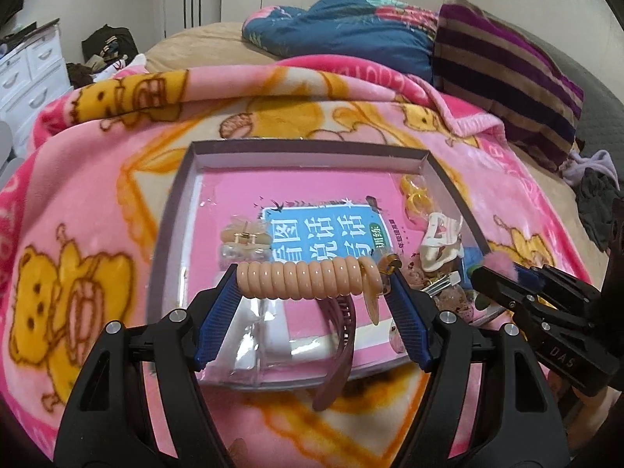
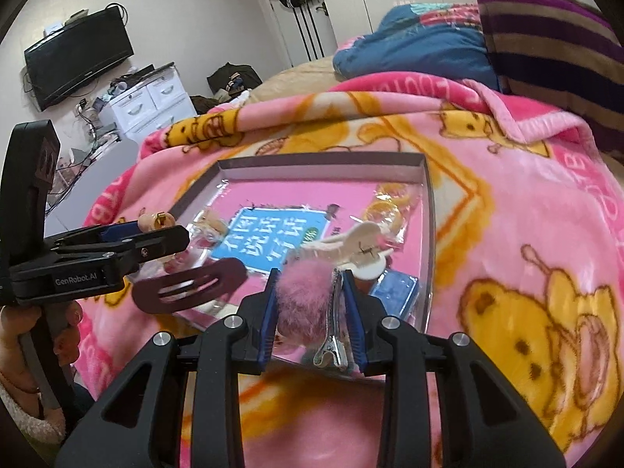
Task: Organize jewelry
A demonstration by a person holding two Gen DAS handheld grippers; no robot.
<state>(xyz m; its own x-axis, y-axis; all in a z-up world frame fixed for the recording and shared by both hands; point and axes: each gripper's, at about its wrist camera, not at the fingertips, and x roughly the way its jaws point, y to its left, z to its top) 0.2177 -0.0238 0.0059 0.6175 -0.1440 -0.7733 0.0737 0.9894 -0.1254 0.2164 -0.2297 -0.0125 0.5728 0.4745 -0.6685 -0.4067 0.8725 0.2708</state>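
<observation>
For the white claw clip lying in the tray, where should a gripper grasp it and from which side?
Grip the white claw clip across its narrow middle near the hinge, coming from above, pads closing on the two long flanks. It lies flat on the tray's contents with its curved prongs spreading outward, so the ends are wide and awkward; the waist looks slimmest. The yellow rings beside it probably leave room.

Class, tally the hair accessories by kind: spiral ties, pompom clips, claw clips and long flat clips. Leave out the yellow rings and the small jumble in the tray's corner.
Spiral ties: 1, the peach spiral tie in the left gripper
Pompom clips: 1, the pink pompom clip in the right gripper
Claw clips: 2, the clear claw clip and the white claw clip
Long flat clips: 1, the mauve clip
Total: 5
</observation>
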